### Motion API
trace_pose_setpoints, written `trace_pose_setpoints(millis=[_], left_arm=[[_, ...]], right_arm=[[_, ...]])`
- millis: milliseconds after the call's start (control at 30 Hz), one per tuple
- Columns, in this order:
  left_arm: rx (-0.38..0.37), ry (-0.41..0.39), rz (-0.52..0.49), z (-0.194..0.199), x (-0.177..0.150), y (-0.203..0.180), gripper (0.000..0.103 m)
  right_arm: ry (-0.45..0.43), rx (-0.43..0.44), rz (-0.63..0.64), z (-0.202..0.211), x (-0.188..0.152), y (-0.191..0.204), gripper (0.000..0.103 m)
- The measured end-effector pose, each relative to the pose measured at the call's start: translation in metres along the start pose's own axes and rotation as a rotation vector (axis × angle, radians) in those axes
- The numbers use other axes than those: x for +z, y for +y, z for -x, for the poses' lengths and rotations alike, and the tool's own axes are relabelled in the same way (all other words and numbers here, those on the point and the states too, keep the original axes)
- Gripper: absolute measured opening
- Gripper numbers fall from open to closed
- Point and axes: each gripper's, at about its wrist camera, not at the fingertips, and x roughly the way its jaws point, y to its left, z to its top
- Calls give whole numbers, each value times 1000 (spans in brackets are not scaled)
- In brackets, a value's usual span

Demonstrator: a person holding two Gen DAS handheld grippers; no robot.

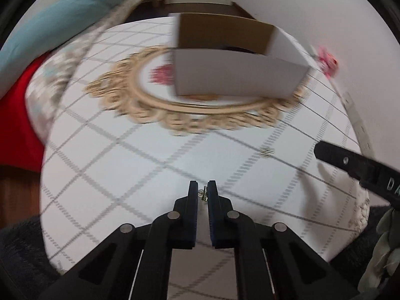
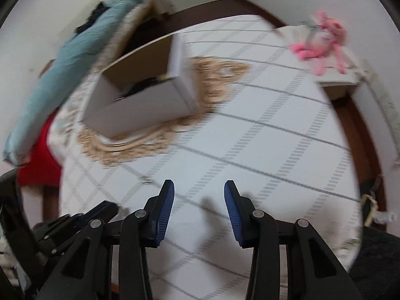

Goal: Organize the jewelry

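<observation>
My left gripper (image 1: pixel 202 187) is shut on a small gold earring (image 1: pixel 204 195), held just above the checked tablecloth (image 1: pixel 140 165). A second small metal piece of jewelry (image 1: pixel 267 152) lies on the cloth to the right of it; it also shows in the right wrist view (image 2: pixel 146 181). An open white cardboard box (image 1: pixel 237 75) with a brown inside stands on a beige lace doily (image 1: pixel 160 115) at the far side; dark items lie in the box (image 2: pixel 140 87). My right gripper (image 2: pixel 199 195) is open and empty above the cloth. Its finger shows in the left wrist view (image 1: pixel 350 162).
A pink plush toy (image 2: pixel 322 42) sits on a small white stand at the far right. A light blue cushion (image 2: pixel 62 75) and red fabric (image 2: pixel 37 160) lie left of the table. Dark carpet (image 2: pixel 375 262) borders the table edge.
</observation>
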Motion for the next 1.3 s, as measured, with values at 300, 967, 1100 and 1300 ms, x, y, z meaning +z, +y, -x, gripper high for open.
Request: trace_pose_setpoints(millis=[300,967,1100,1300], left_arm=[[58,1,121,-4,0,52,5],[-153,-87,31,34,146,-4,5],[-150,-26,6,8,193,-9,5],[-95,61,-7,-19,223,-11,7]], right_arm=[[31,-11,152,-46,-3,69,42],[-102,135,69,24,122,49,9],[10,173,37,-9,171,42,9],[120,137,37,-45,199,42,9]])
